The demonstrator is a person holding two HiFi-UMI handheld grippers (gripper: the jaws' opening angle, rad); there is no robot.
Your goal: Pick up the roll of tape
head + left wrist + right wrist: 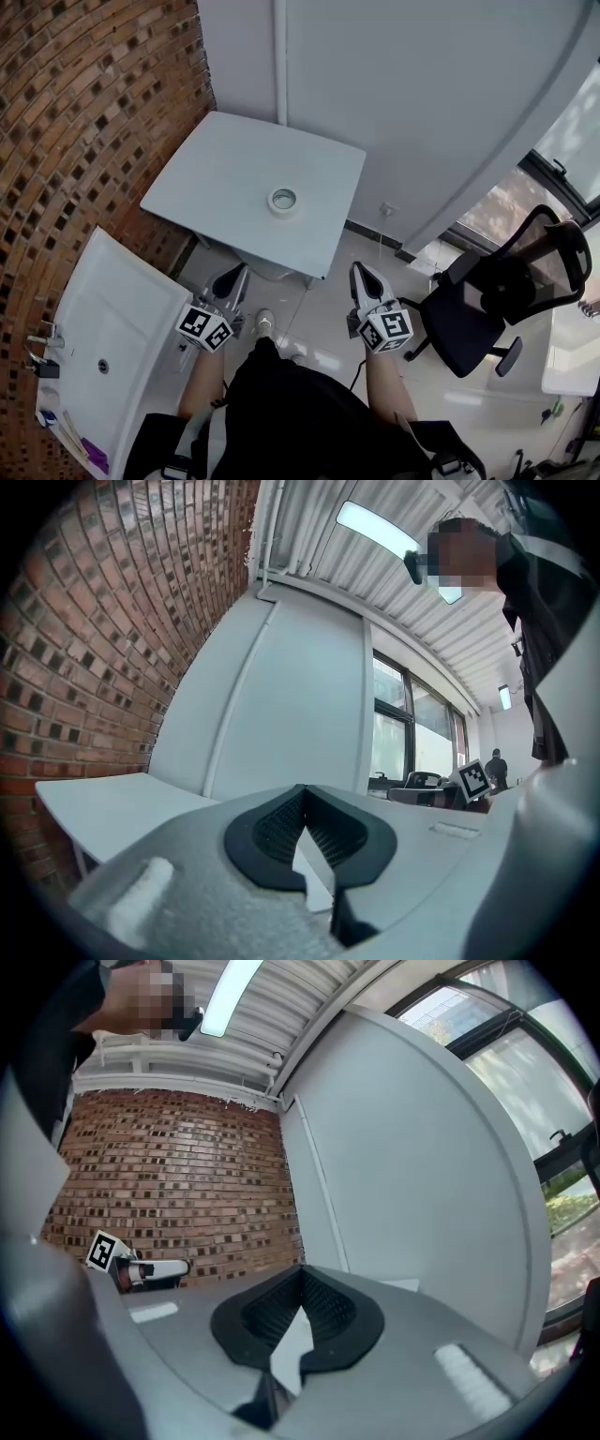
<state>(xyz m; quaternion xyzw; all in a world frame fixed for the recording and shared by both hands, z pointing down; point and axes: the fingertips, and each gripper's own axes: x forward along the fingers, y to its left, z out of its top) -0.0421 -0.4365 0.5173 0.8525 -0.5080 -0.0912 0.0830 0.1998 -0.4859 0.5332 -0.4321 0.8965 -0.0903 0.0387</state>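
At your left hand: the left gripper has its jaws pressed together with nothing between them. It points level at the near edge of the tabletop.
At your right hand: the right gripper is closed and empty too. It sits beside the left one, just off the tabletop's near right corner.
Roll of tape: the roll of tape lies flat with its hole up, alone on the tabletop toward the near right part, well apart from both grippers.
Surroundings: a brick wall and a white sink are on your left, and an office chair is on your right.
Stage: this looks like the approach, with nothing grasped yet.
Risk, closed jaws: if you reach the roll like this, you will push it across the smooth tabletop instead of taking it, so open the jaws first.
Risk, height: both grippers seem to ride about level with the tabletop, so going straight in could knock its edge.
Risk, low flat roll: a level pinch on the outer rim may skid off. One jaw in the hole would likely hold better.
Risk, chair: a wide right elbow could catch it.
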